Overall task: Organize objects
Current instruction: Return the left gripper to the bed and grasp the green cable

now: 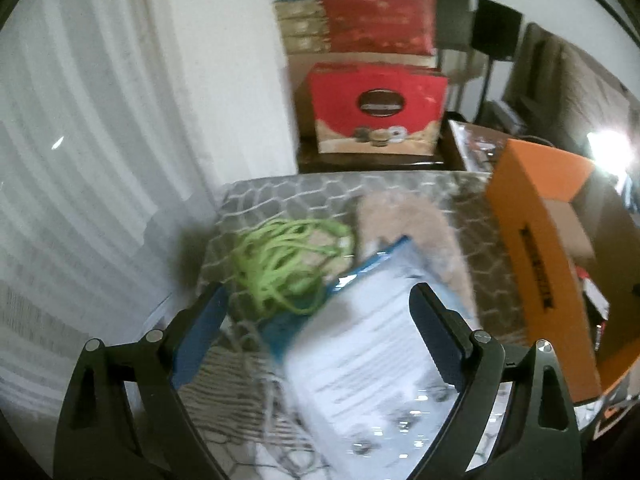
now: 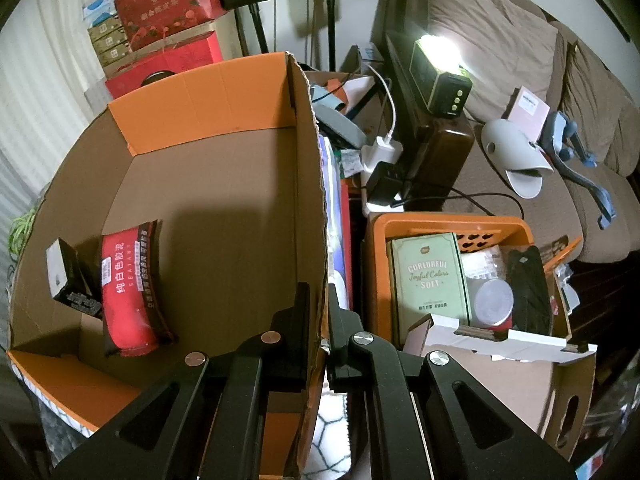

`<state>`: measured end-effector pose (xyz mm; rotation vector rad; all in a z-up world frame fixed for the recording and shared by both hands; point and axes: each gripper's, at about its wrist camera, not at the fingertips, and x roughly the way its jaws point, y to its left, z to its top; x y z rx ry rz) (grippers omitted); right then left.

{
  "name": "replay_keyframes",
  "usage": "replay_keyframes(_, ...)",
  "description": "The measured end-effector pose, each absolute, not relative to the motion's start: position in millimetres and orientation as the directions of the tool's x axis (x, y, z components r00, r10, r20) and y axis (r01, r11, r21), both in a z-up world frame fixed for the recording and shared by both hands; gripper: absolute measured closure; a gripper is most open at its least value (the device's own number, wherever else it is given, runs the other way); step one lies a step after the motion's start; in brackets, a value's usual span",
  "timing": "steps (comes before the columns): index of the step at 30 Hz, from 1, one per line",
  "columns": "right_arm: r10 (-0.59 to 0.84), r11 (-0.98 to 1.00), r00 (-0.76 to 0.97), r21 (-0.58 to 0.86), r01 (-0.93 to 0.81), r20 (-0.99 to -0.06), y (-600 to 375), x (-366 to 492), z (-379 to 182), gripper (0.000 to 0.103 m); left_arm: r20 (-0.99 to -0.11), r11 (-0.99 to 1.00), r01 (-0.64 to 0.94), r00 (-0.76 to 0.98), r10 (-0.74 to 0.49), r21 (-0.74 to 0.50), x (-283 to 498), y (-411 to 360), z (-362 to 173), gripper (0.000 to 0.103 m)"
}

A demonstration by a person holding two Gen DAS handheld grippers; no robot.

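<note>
Left wrist view: the left gripper (image 1: 318,300) stands with its jaws spread wide and nothing pressed between them. Below and between the jaws lies a flat blue-edged packet (image 1: 360,332) with a white printed face, blurred, resting on a surface covered with a grey cloth (image 1: 288,196) patterned in pale hexagons. A loose tangle of green cord (image 1: 280,264) lies on the cloth just beyond the left jaw and touches the packet's far corner; a pale fuzzy shape behind the packet is too blurred to identify. At right stands the orange outer wall of a cardboard box (image 1: 532,236). Beyond the cloth, red cartons (image 1: 378,108) are stacked against a white wall. Right wrist view: the right gripper (image 2: 318,300) has its jaws closed on the near side wall of the cardboard box (image 2: 224,184), one jaw inside and one outside the corrugated edge. The box is orange outside, plain brown inside, its flaps upright. On its floor, toward the left, lie a soft red pouch (image 2: 128,284) with white characters and, touching it, a small dark carton (image 2: 70,276) tilted on edge. To the right, an orange plastic basket (image 2: 452,224) with perforated walls holds a pale green printed box (image 2: 430,280), a round lidded tub (image 2: 492,300) and a black flat item. A brown sofa (image 2: 500,28) fills the background.
</note>
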<state>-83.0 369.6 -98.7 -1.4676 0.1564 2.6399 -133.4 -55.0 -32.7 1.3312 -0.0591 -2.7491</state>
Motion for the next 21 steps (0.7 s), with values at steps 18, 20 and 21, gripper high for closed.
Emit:
replay_keyframes(18,0.052,-0.988,-0.521,0.034,-0.153,-0.852,369.5,-81.6,-99.2,0.098,-0.826,-0.993,0.120,-0.561,-0.053,-0.018,-175.6,-119.4,-59.4,0.012)
replay_keyframes(20,0.052,-0.988,-0.520,0.033,-0.153,-0.852,369.3,-82.1,-99.2,0.098,-0.833,-0.992,0.118,-0.553,-0.027,-0.046,-184.3,-122.4,-65.3,0.012)
replay_keyframes(21,0.052,-0.988,-0.520,0.033,-0.153,-0.852,369.3,-82.4,-99.2,0.098,-0.834,-0.992,0.118,-0.551,-0.024,-0.050,-186.3,-123.9,-66.7,0.012)
